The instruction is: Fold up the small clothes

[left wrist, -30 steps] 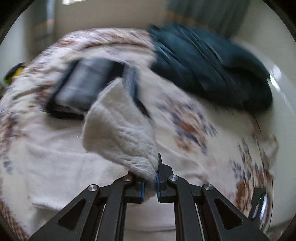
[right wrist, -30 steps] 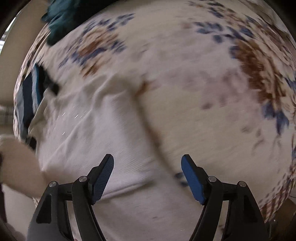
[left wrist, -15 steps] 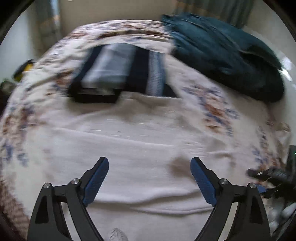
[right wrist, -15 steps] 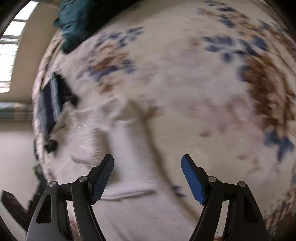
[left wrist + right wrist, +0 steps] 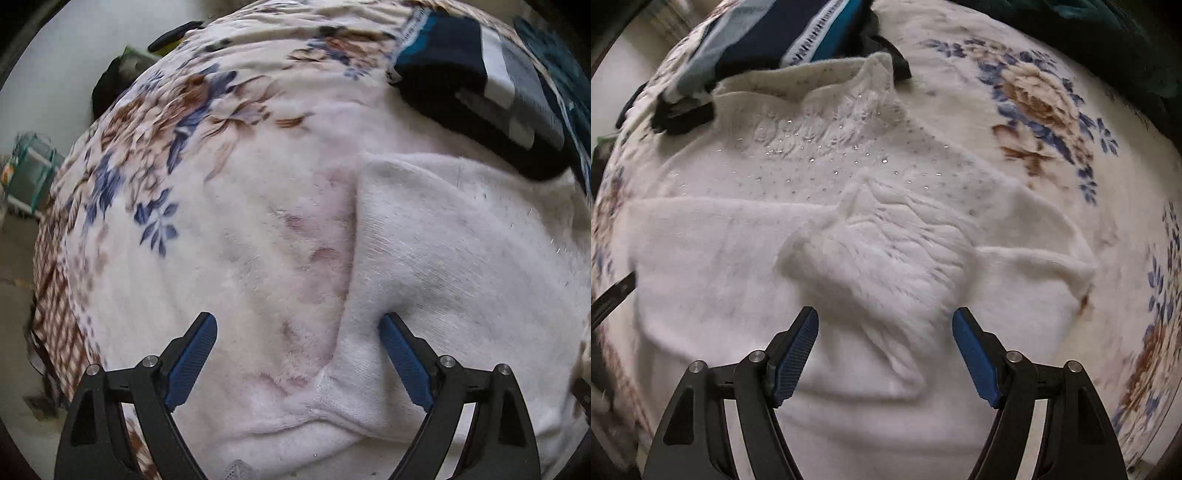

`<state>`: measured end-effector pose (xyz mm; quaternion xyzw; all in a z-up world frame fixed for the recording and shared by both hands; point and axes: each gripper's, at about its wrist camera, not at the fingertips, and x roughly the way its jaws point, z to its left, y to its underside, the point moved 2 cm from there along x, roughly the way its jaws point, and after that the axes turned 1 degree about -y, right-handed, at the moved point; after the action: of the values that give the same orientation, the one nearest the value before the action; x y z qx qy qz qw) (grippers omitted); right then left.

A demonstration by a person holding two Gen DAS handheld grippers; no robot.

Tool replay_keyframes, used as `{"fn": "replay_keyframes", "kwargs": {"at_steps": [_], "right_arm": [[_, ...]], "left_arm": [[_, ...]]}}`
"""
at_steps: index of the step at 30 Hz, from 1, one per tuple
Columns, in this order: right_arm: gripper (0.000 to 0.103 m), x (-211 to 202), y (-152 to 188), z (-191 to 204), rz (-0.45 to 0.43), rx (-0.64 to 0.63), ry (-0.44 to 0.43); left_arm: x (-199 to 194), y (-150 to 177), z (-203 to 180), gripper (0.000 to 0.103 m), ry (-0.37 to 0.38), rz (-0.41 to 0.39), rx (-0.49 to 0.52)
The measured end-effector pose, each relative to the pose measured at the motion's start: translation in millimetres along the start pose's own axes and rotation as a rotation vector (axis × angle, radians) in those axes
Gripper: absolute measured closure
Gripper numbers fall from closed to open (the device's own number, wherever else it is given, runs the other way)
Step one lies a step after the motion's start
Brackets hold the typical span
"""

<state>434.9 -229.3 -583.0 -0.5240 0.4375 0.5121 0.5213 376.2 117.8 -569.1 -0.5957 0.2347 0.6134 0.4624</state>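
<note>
no writing shows; left gripper point(image 5: 297, 356) and right gripper point(image 5: 885, 352) jaws wide over white sweater point(image 5: 820, 236).

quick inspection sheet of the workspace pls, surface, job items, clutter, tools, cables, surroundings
surface: floral blanket, cream with blue and brown flowers, rumpled, covers all of the work area.
job's things: white sweater lies flat on the blanket, one sleeve folded across its body; collar end touches the folded striped garment.
clutter: dark teal cloth heaped at the blanket's far edge.
grippers: left tool open, over the sweater's side edge, holding nothing; right tool open, above the folded sleeve, holding nothing.
cables: nothing seen.
surroundings: green-framed object and dark items beside the blanket, too blurred to name.
</note>
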Motion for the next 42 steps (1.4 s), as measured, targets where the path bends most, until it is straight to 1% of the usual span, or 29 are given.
{"fn": "replay_keyframes", "kwargs": {"at_steps": [2, 3, 5, 6, 8, 9, 11, 13, 14, 15, 16, 17, 21, 24, 25, 27, 28, 30, 31, 32, 33, 34, 35, 37, 40, 41, 42], "right_arm": [[0.09, 3.0, -4.9, -10.6, -0.022, 0.088, -0.006], [0.09, -1.8, -3.5, -26.0, -0.043, 0.188, -0.034], [0.091, -16.8, 7.9, -58.3, -0.086, 0.383, -0.138], [0.091, -26.3, 18.9, -78.4, -0.106, 0.488, -0.195], [0.092, -37.5, 44.0, -108.8, -0.122, 0.652, -0.319], [0.092, -39.1, 54.4, -118.6, -0.117, 0.7, -0.351], [0.092, -39.7, 75.2, -130.1, -0.094, 0.752, -0.372], [0.091, -26.8, 89.7, -129.2, -0.022, 0.733, -0.39], [0.086, -19.8, 91.5, -128.3, 0.01, 0.718, -0.395], [0.083, -14.0, 93.3, -128.7, 0.034, 0.702, -0.381], [0.076, -12.1, 94.2, -130.3, 0.042, 0.69, -0.366], [0.072, -10.9, 94.5, -132.9, 0.04, 0.689, -0.362], [0.068, -5.3, 101.0, -153.6, 0.012, 0.78, -0.41], [0.068, 0.8, 100.3, -160.7, 0.032, 0.842, -0.434], [0.068, 1.1, 100.4, -160.8, 0.042, 0.852, -0.439], [0.068, -2.6, 97.1, -159.4, 0.039, 0.849, -0.425], [0.068, -7.2, 96.0, -157.8, 0.032, 0.838, -0.417], [0.068, -16.7, 91.6, -154.2, 0.007, 0.823, -0.393], [0.068, -24.0, 94.6, -156.8, -0.011, 0.813, -0.391], [0.069, -30.1, 91.9, -153.7, -0.038, 0.8, -0.369], [0.074, -34.9, 91.8, -154.1, -0.05, 0.782, -0.355], [0.09, -41.2, 86.6, -150.1, -0.064, 0.746, -0.345], [0.091, -50.1, 77.5, -142.0, -0.091, 0.701, -0.345], [0.091, -72.6, 62.1, -129.7, -0.17, 0.648, -0.381], [0.091, -104.9, 51.5, -122.6, -0.293, 0.624, -0.426], [0.091, -113.0, 51.6, -123.6, -0.333, 0.619, -0.43], [0.091, -117.6, 51.7, -124.4, -0.364, 0.597, -0.404]], "left_arm": [[-10.2, 3.4, -0.1, 0.013, -0.008, -0.017, 0.0], [-16.5, 6.0, -0.2, 0.013, -0.002, -0.029, 0.004], [-25.7, 8.2, -1.4, 0.013, 0.004, -0.05, 0.014], [-29.4, 6.5, -3.3, 0.013, 0.011, -0.06, 0.025], [-29.7, 1.3, -6.2, 0.013, 0.017, -0.077, 0.046], [-28.4, -2.0, -7.8, 0.013, 0.019, -0.078, 0.052], [-20.3, -11.4, -9.3, 0.013, 0.024, -0.075, 0.06], [-12.3, -19.1, -11.2, 0.013, 0.027, -0.072, 0.068], [-7.5, -23.5, -15.0, 0.013, 0.021, -0.074, 0.084], [-4.4, -26.0, -17.7, 0.013, 0.02, -0.074, 0.097], [0.4, -28.5, -22.0, 0.013, 0.017, -0.07, 0.117], [3.7, -30.0, -24.6, 0.013, 0.014, -0.068, 0.13], [16.5, -35.3, -31.7, 0.011, 0.004, -0.071, 0.169], [24.2, -41.9, -30.0, 0.01, -0.006, -0.073, 0.163], [26.8, -44.4, -29.0, 0.01, -0.004, -0.071, 0.156], [31.1, -47.5, -26.8, 0.003, -0.013, -0.068, 0.147], [32.8, -48.7, -25.5, 0.003, -0.011, -0.068, 0.143], [36.8, -50.5, -22.3, 0.002, 0.003, -0.063, 0.136], [37.5, -51.0, -21.4, 0.002, 0.008, -0.063, 0.136], [36.8, -51.9, -20.3, 0.002, 0.013, -0.065, 0.138], [35.6, -52.3, -20.0, 0.002, 0.015, -0.067, 0.142], [33.8, -52.6, -19.8, 0.002, 0.016, -0.073, 0.145], [29.9, -52.7, -17.9, 0.002, 0.019, -0.086, 0.144], [21.6, -54.4, -10.0, 0.002, 0.018, -0.111, 0.122], [5.6, -58.9, 9.3, 0.004, -0.041, -0.191, 0.068], [-0.4, -60.1, 18.2, 0.004, -0.046, -0.217, 0.042], [-1.9, -60.2, 22.4, 0.004, -0.041, -0.219, 0.03]]}}
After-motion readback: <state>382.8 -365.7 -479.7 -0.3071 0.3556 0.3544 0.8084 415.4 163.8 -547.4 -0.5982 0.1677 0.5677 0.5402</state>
